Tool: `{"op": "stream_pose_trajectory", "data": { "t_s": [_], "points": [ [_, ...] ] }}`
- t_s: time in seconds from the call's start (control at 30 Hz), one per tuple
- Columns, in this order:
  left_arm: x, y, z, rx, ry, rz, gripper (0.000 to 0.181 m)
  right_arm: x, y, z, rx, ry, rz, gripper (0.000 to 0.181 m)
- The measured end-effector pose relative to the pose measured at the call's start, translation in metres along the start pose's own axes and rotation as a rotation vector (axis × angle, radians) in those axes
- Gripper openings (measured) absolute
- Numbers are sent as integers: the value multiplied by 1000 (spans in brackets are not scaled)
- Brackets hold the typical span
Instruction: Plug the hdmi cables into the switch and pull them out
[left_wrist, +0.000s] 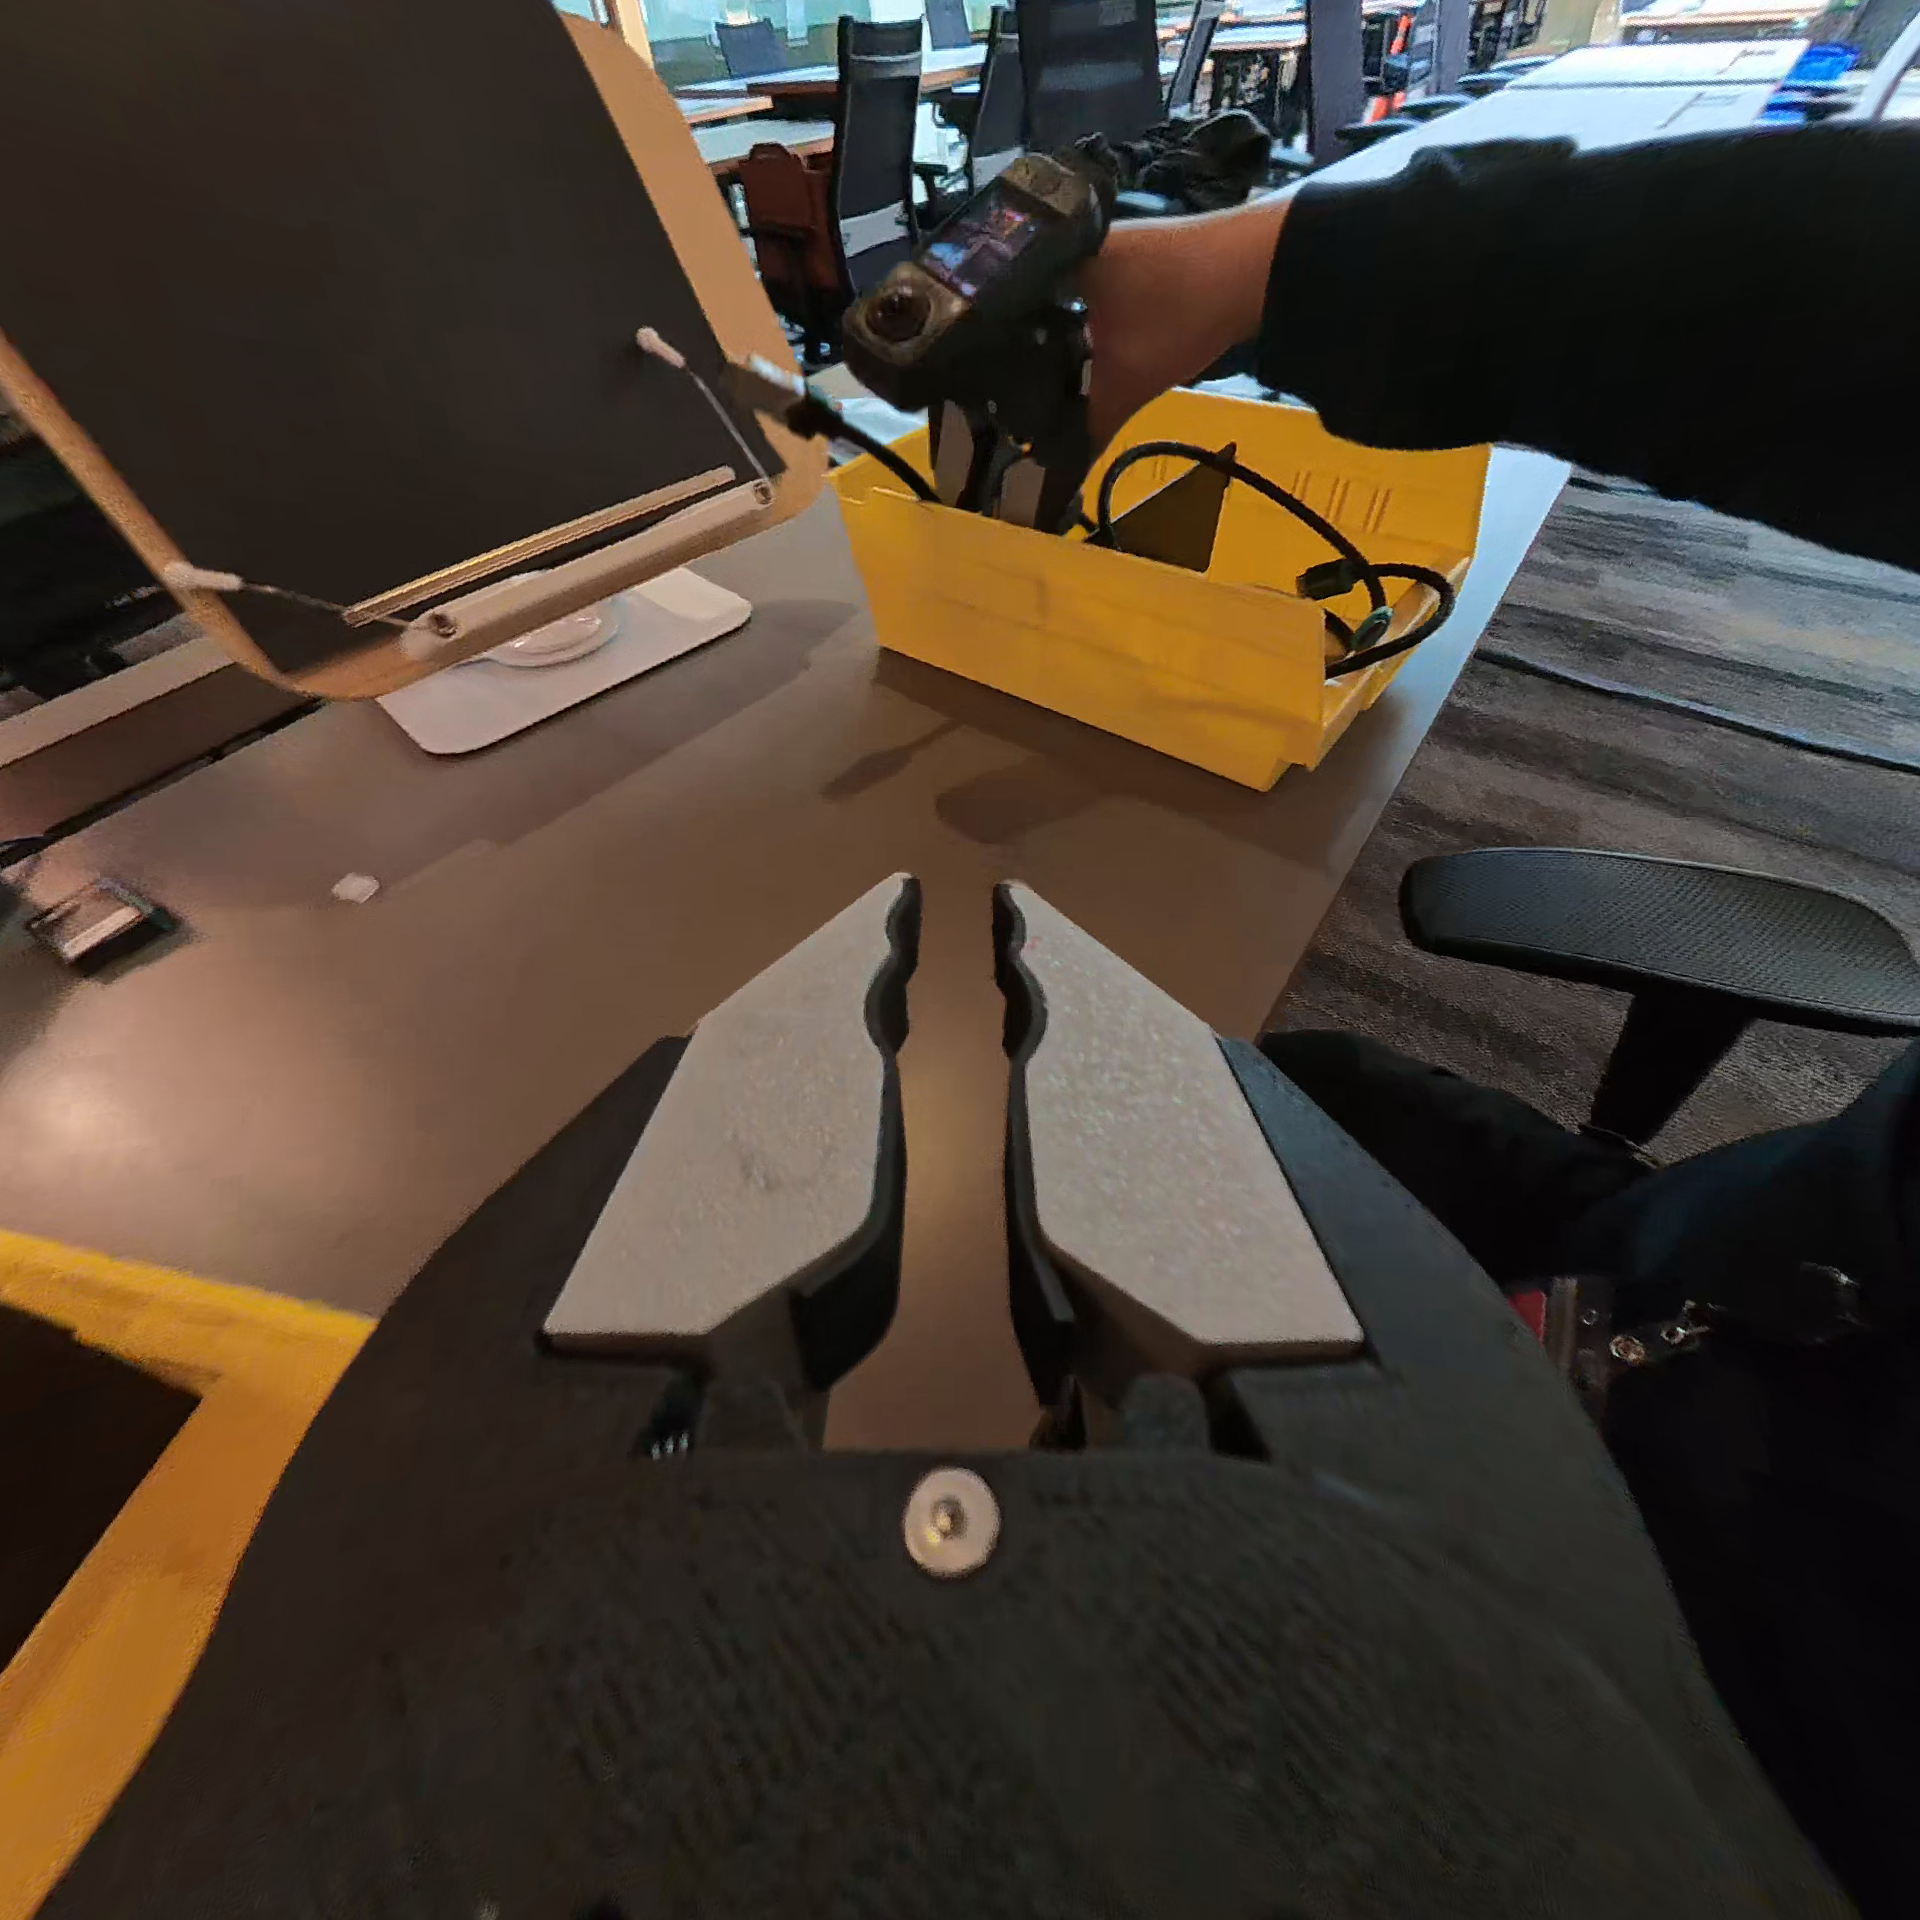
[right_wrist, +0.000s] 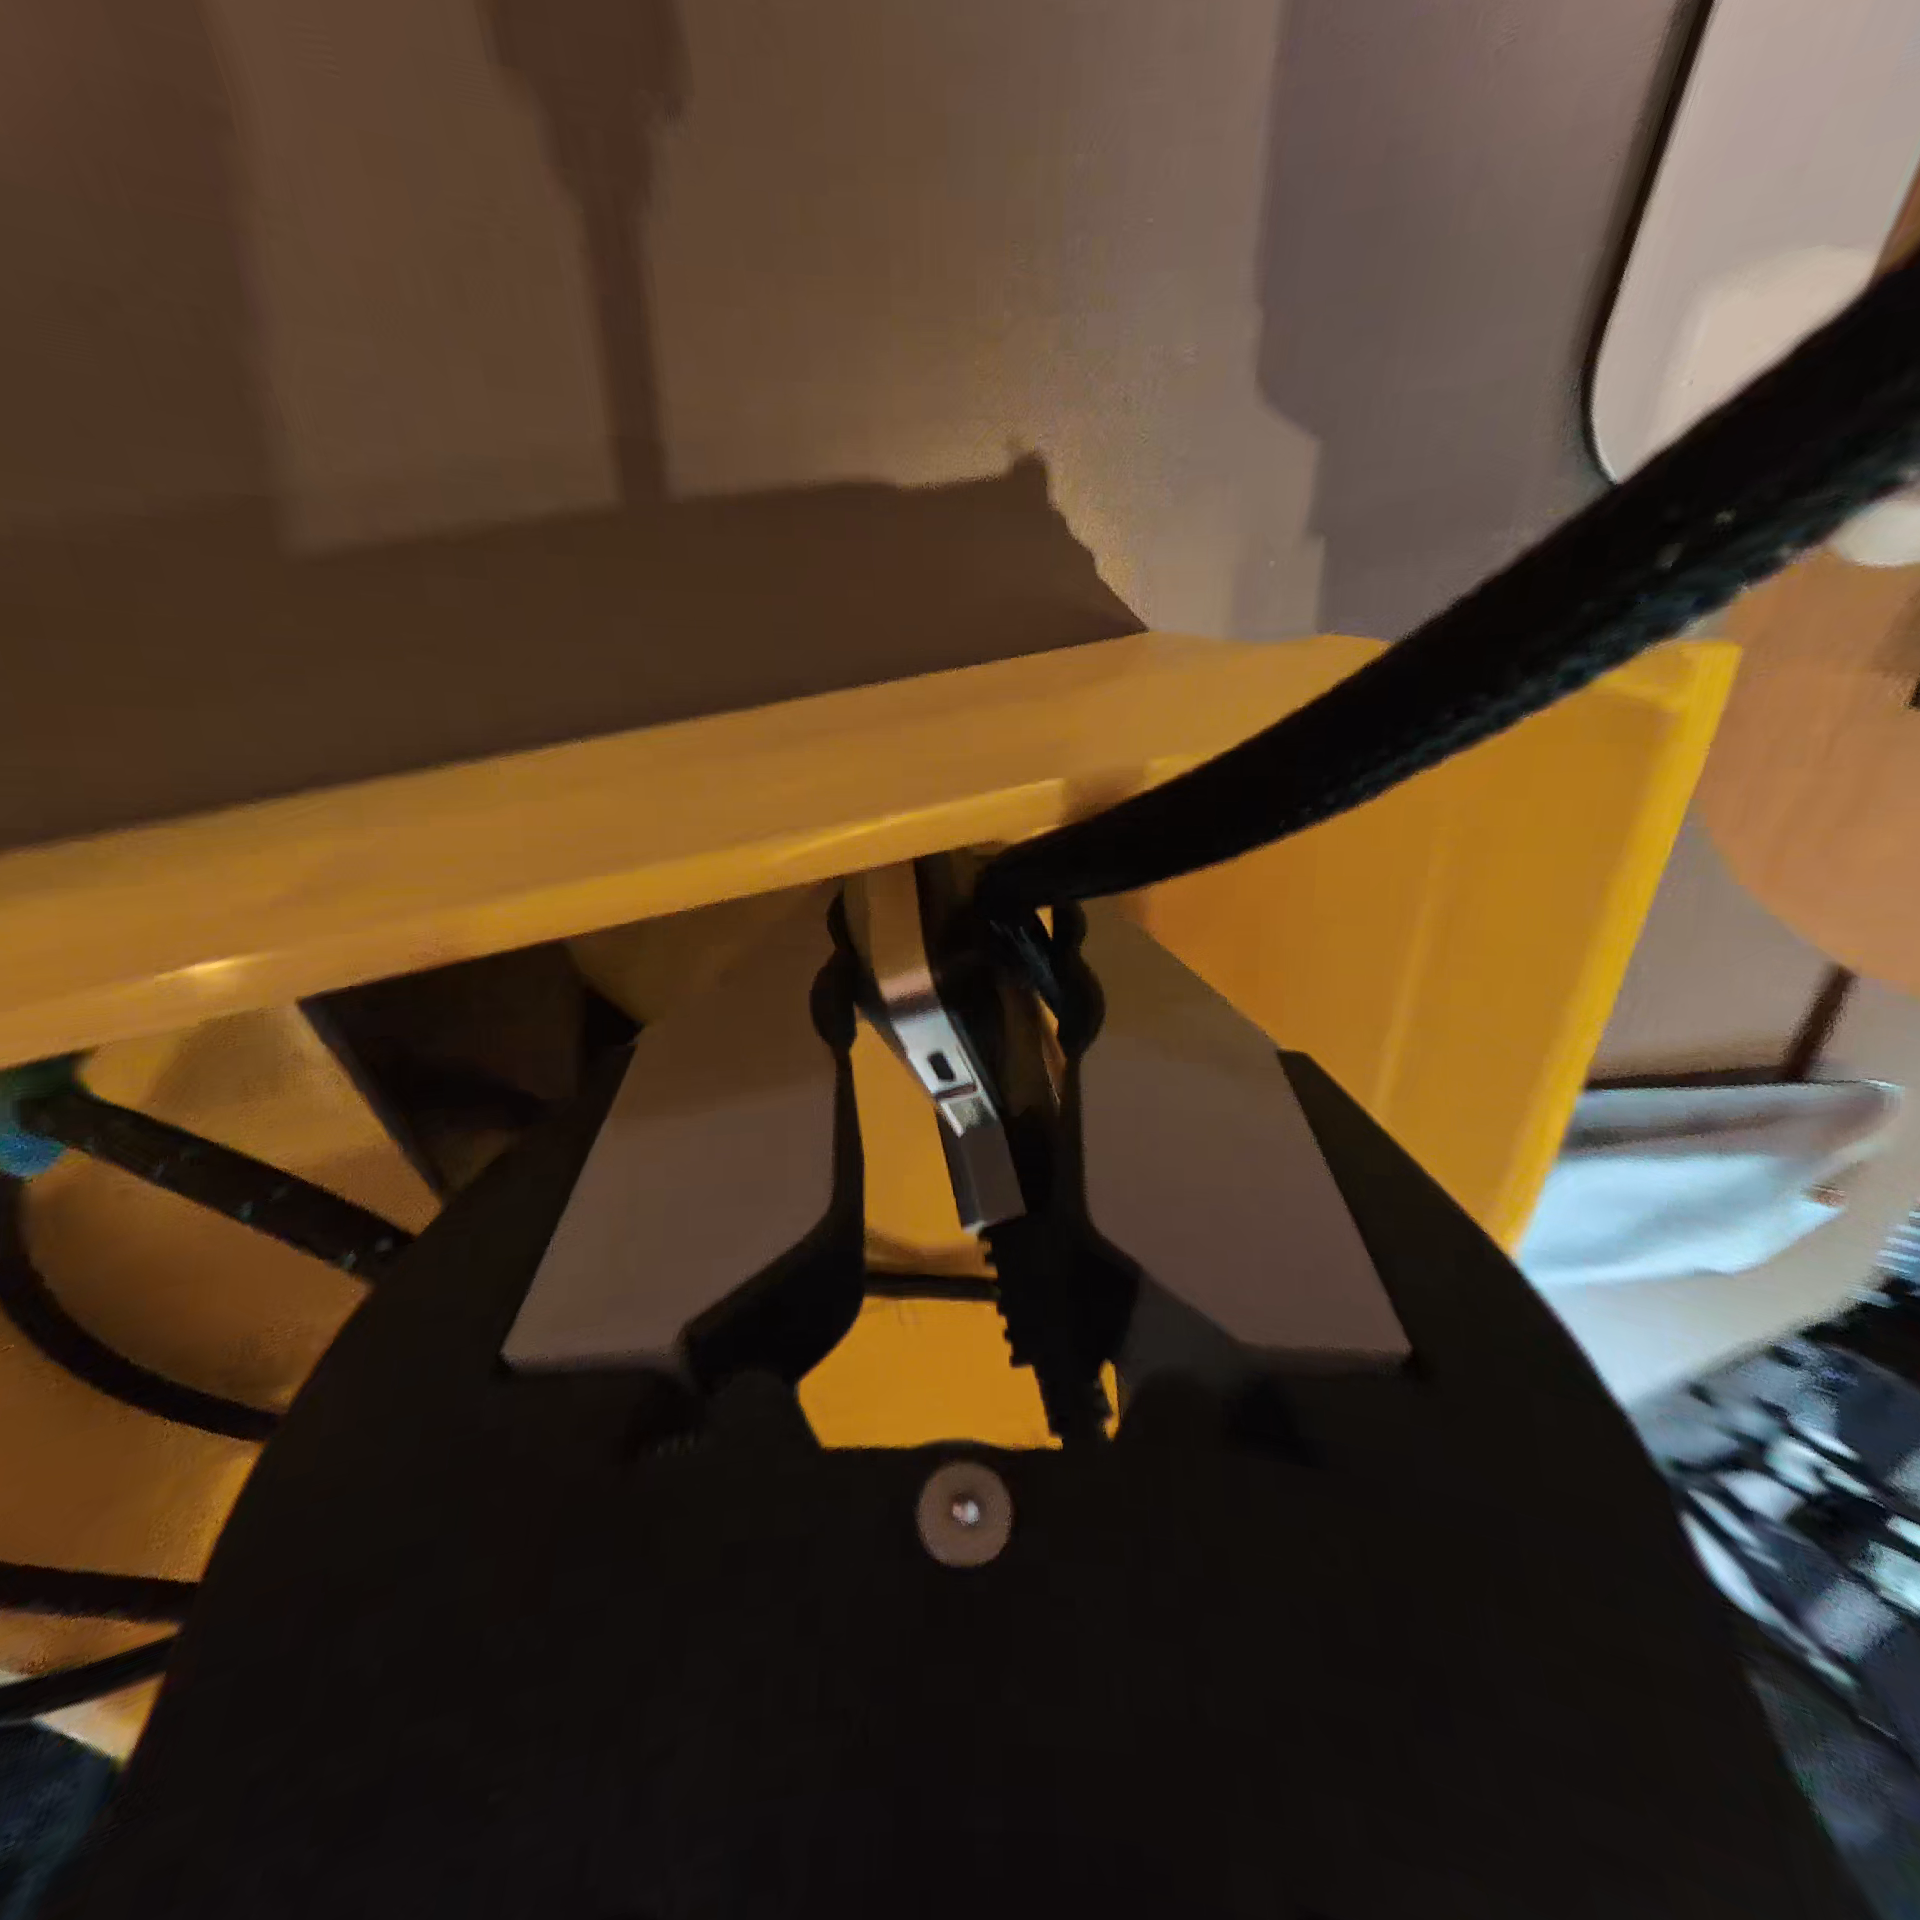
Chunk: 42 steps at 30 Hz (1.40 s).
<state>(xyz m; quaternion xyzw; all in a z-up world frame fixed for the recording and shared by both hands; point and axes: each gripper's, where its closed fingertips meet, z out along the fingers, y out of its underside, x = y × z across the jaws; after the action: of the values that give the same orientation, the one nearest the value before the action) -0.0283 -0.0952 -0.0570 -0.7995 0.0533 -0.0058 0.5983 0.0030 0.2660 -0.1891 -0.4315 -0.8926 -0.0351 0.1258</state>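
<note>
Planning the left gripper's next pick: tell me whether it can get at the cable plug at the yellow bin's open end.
Probably yes. Only bare table lies between the left gripper and the yellow bin; the plug rests by its low end, and the right gripper is at the other end.

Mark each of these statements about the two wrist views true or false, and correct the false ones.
1. The left claw holds a cable plug. False: its fingers have nothing between them, above the bare table.
2. The right claw reaches into the yellow bin. True.
3. A metal-tipped plug sits between the right claw's fingers. True.
4. The yellow bin stands on the floor. False: it rests on the table, near its edge.
5. A black cable runs out over the bin's wall. True.
</note>
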Motion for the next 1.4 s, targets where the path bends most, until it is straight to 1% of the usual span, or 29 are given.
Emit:
{"op": "stream_pose_trajectory", "data": {
  "t_s": [0.07,0.1,0.13,0.17,0.2,0.23,0.27,0.33,0.4,0.43,0.47,0.53,0.6,0.7,0.73,0.77,0.83,0.9,0.97,1.03,1.13,1.2,1.3,1.37,1.4],
  "points": [
    [-10,6,-17,-11,-53,-12,15,3,-4,1,54,-50,77,44],
    [-19,11,-29,-24,-103,-22,20,8,-4,-4,81,-33,105,51],
    [-31,18,-46,-47,-168,-33,25,13,-7,-14,140,-12,123,62],
    [-46,27,-67,-72,-253,-46,30,17,-12,-27,220,-4,138,69],
    [-62,35,-92,-88,-339,-63,33,21,-14,-42,296,3,163,68],
    [-75,41,-119,-90,-410,-89,35,24,-15,-57,367,7,193,61],
    [-84,48,-147,-82,-462,-123,38,26,-15,-72,433,1,219,67],
    [-103,61,-201,-55,-584,-197,41,23,-14,-99,549,-29,258,68],
    [-120,82,-250,-61,-716,-250,39,20,-8,-117,605,-18,287,71],
    [-126,95,-268,-78,-765,-277,39,18,-5,-124,623,9,294,74],
    [-132,106,-283,-88,-801,-309,41,16,-4,-132,648,46,299,73],
    [-141,129,-303,-109,-845,-379,44,8,-2,-146,693,127,321,66],
    [-149,147,-311,-117,-871,-433,45,-14,-8,-160,758,147,326,64],
    [-151,163,-302,-106,-841,-462,45,-59,-24,-182,870,148,299,61],
    [-155,169,-301,-118,-859,-455,44,-76,-32,-190,913,131,287,58],
    [-159,176,-300,-142,-872,-452,44,-97,-42,-197,970,81,265,58],
    [-166,187,-297,-180,-870,-460,46,-147,-62,-208,1068,-89,194,59],
    [-174,189,-290,-188,-842,-455,48,-187,-80,-212,1125,-241,152,61],
    [-187,186,-287,-194,-841,-418,48,-220,-98,-209,1154,-397,126,63],
    [-211,181,-290,-219,-881,-357,48,-244,-117,-198,1143,-520,100,66],
    [-259,177,-295,-300,-914,-296,49,-263,-143,-171,1076,-580,60,66],
    [-294,178,-292,-370,-903,-257,49,-269,-158,-163,1060,-638,47,65],
    [-345,187,-277,-495,-829,-163,52,-269,-174,-152,1031,-701,53,60],
    [-380,200,-273,-593,-810,-71,47,-271,-181,-151,1012,-749,55,58],
    [-393,208,-269,-640,-771,-63,46,-270,-185,-151,1000,-758,69,58]
  ]
}}
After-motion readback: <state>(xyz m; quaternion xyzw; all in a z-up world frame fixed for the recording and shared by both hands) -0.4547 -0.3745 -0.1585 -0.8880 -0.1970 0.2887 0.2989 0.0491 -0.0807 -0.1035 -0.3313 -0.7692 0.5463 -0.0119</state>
